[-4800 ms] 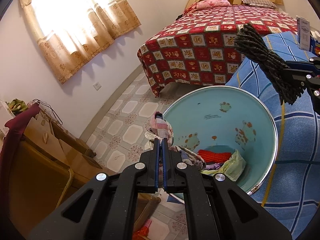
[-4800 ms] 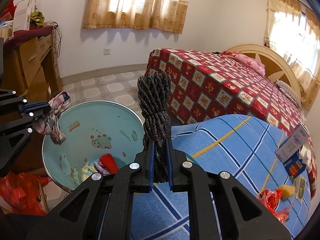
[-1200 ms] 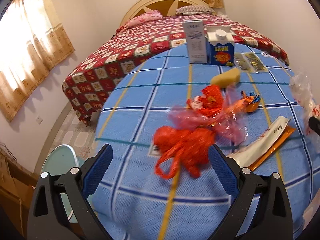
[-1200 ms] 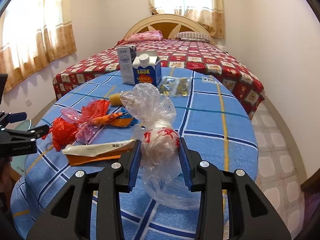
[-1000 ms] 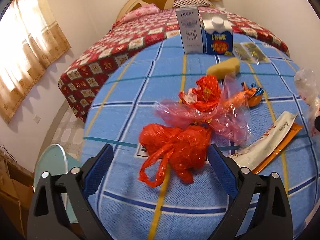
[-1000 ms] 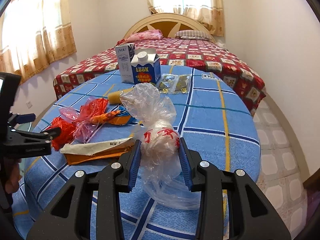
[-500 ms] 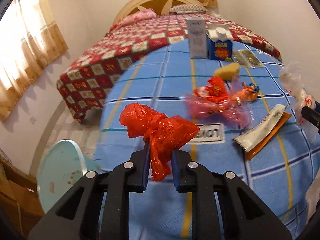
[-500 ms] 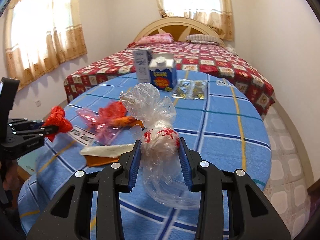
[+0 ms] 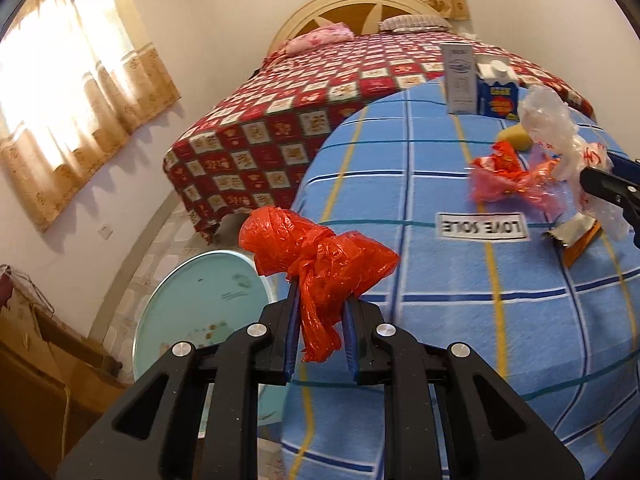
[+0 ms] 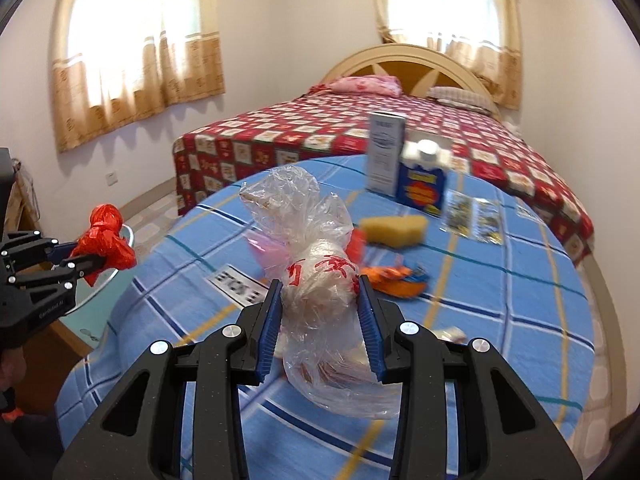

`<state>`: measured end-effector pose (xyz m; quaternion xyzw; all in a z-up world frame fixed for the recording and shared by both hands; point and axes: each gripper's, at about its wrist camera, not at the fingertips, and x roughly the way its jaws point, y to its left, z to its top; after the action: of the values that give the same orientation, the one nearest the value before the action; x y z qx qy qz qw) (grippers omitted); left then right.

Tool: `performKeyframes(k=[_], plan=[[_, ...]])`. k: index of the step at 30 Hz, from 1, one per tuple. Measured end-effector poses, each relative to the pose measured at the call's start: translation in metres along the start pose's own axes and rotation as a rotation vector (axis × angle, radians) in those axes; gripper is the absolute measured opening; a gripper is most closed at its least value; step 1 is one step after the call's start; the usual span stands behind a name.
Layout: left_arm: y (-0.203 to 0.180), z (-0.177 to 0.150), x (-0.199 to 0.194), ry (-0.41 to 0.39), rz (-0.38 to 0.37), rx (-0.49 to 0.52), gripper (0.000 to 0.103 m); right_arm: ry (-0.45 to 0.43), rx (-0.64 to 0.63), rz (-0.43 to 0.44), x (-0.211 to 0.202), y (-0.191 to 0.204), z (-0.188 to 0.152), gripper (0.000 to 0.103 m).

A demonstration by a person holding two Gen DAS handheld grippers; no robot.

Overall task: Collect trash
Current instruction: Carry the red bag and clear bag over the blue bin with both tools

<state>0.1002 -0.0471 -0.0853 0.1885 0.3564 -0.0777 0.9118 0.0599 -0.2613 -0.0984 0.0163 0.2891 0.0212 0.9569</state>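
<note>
Red plastic bag sits clenched in the left gripper, lifted off the table; the turquoise basin lies below-left, nearer this hand; the right gripper grasps a clear plastic bag over the tabletop.

Both views taken close along gripper fingers, angled downward, blue checked table and bed shared

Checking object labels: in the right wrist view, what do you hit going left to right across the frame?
Left gripper holding red bag → clear bag in right gripper → yellow sponge → foil packets.
</note>
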Motion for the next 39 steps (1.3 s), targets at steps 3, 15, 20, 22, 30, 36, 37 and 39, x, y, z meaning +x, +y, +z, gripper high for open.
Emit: performKeyframes(k=[3, 15, 20, 22, 30, 36, 37, 39], plan=[[0.013, -0.005, 0.002, 0.005, 0.019, -0.017, 0.019, 0.001, -0.031, 0.019, 0.008, 0.017, 0.008, 0.037], [0.062, -0.025, 0.007, 0.038, 0.09, -0.068, 0.019, 0.019, -0.129, 0.07, 0.037, 0.07, 0.029, 0.037], [0.081, -0.031, 0.009, 0.047, 0.117, -0.088, 0.019, 0.029, -0.16, 0.092, 0.05, 0.089, 0.035, 0.037], [0.087, -0.033, 0.01, 0.053, 0.126, -0.098, 0.019, 0.034, -0.17, 0.101, 0.055, 0.097, 0.038, 0.037], [0.106, -0.043, 0.014, 0.077, 0.155, -0.127, 0.019, 0.048, -0.213, 0.126, 0.072, 0.123, 0.042, 0.037], [0.116, -0.047, 0.016, 0.085, 0.166, -0.14, 0.019, 0.058, -0.248, 0.138, 0.08, 0.141, 0.045, 0.037], [0.118, -0.048, 0.016, 0.086, 0.169, -0.143, 0.019, 0.06, -0.251, 0.14, 0.082, 0.143, 0.045, 0.037], [0.122, -0.049, 0.016, 0.087, 0.174, -0.149, 0.019, 0.063, -0.259, 0.146, 0.085, 0.148, 0.046, 0.037]])
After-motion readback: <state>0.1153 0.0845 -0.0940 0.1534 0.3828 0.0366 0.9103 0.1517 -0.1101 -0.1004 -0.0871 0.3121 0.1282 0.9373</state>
